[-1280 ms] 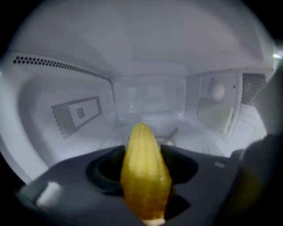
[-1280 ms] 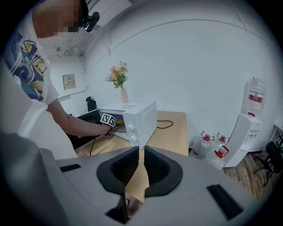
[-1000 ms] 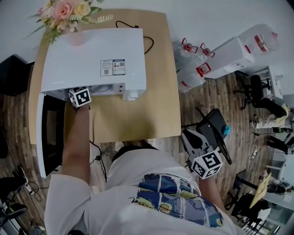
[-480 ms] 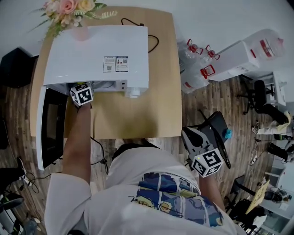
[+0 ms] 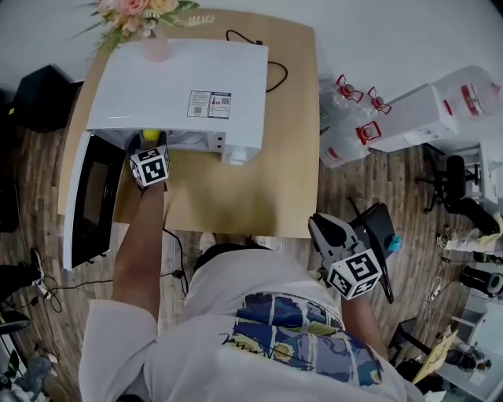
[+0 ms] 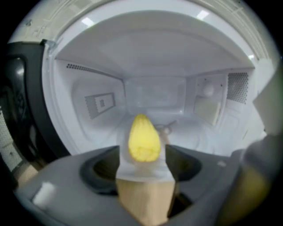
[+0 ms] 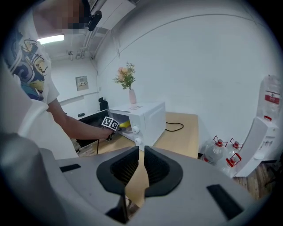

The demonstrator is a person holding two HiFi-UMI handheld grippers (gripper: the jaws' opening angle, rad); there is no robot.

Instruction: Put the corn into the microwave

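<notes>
Jaws of left gripper wide apart, not touching corn lying mid-frame on microwave floor, near the mouth. Right gripper jaws nearly together, empty. Risk: corn rolls out, or door clips it.

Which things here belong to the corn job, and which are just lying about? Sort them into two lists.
Belong to the job:
- corn, in the microwave's mouth
- microwave, door swung open
- left gripper, jaws wide apart around the corn

Just lying about:
- flowers in a vase, behind the microwave
- water bottles, on the floor
- right gripper, empty, held away from the table
</notes>
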